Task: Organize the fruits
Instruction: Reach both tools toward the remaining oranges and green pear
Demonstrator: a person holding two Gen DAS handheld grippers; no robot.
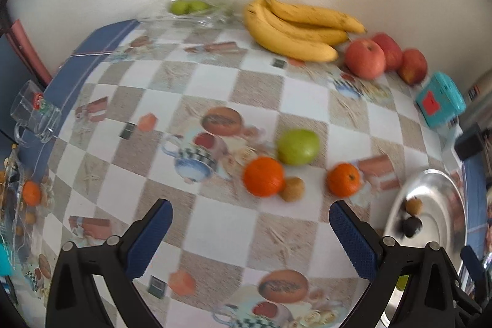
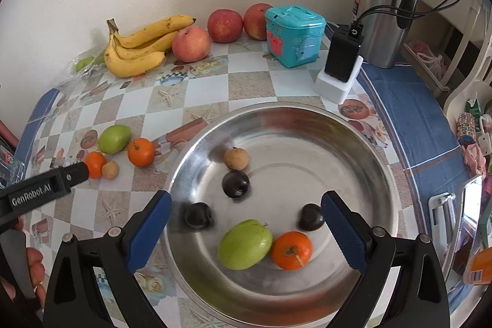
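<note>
A: Which loose fruit is closest to hand?

B: In the left wrist view, an orange [image 1: 263, 176] lies on the surface [image 1: 215, 88] just above the middle, touching a small brown fruit [image 1: 293, 189]. A green fruit [image 1: 297, 146] sits behind it and a second orange [image 1: 343, 179] to the right.

A: And the grippers?

B: The left gripper [image 1: 250, 231] is spread wide and empty, pointing down with that cluster just ahead, so it is the nearer one. The right gripper [image 2: 246, 222], also spread and empty, hovers over the metal bowl [image 2: 353, 125], which already holds several fruits. Its dark ones may be plums; too blurred to say.
</note>
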